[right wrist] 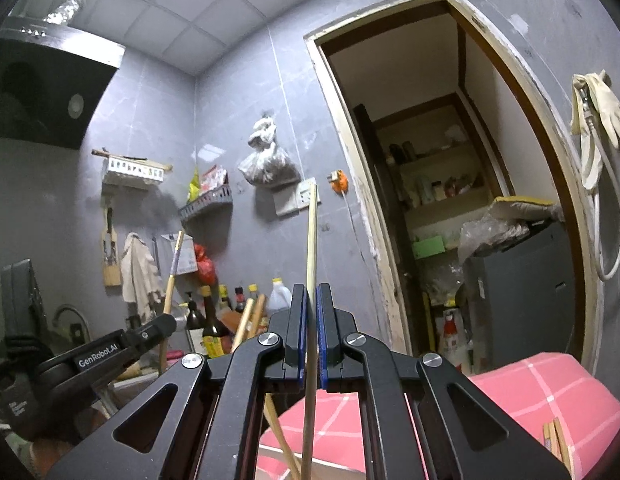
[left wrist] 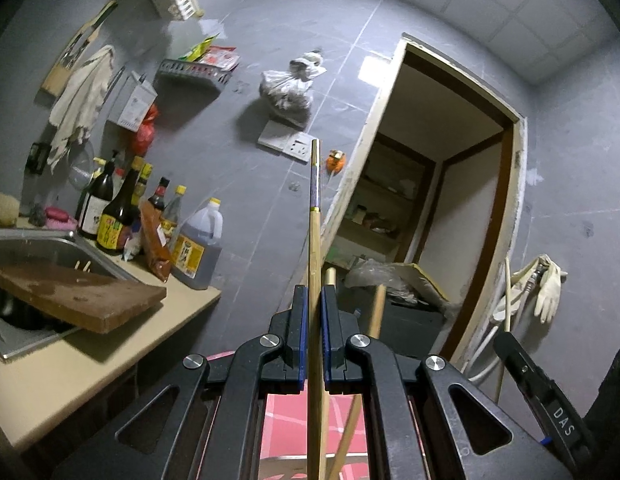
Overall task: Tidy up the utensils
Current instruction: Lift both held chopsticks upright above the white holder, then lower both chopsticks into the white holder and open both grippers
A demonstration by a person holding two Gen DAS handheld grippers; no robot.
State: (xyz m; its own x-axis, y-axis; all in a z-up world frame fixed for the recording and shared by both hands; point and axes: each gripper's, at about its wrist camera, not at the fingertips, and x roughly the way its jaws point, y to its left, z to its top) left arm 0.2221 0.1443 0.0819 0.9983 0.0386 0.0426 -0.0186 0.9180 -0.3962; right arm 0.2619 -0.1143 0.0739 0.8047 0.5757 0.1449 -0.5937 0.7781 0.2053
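Here, one upright chopstick [left wrist: 314, 216] between left gripper [left wrist: 314, 292] fingers, another chopstick [right wrist: 312, 236] in right gripper [right wrist: 310, 290]

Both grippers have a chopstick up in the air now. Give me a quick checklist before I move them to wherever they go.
1. Left gripper shut on its banded chopstick: ok.
2. Right gripper shut on its plain chopstick: ok.
3. Each stick running straight between the pads, not skewed: ok.
4. Sticks apart from the bottles on the counter: ok.
5. Where the sticks should go, a holder or a tray: cannot tell, none in view.
6. More chopsticks waiting on the pink cloth: ok, a pair lies at its right edge.
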